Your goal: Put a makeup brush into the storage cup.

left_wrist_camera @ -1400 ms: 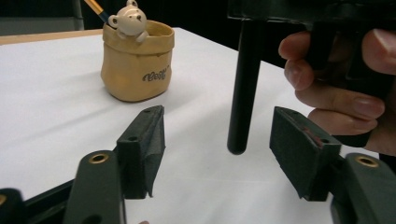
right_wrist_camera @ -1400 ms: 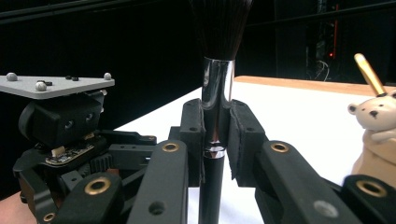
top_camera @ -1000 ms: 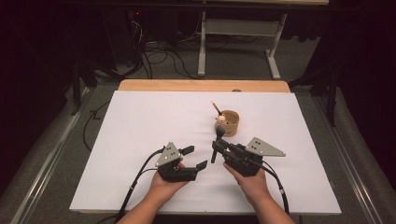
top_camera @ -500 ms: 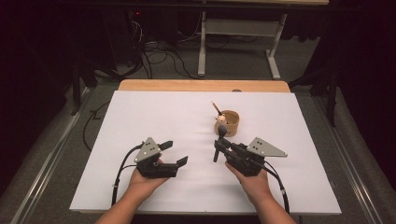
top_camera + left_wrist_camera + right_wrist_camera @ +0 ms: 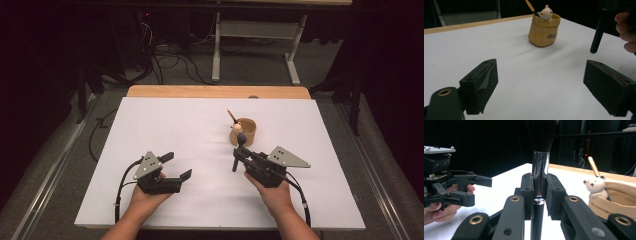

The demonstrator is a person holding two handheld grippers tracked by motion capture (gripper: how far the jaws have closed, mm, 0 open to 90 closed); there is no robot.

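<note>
The only lettering stands on the side of the tan sack-shaped pot (image 5: 544,31): a short dark word printed low on its wall, seen in the left gripper view. It is blurred and partly turned away, so its letters cannot be made out.
</note>
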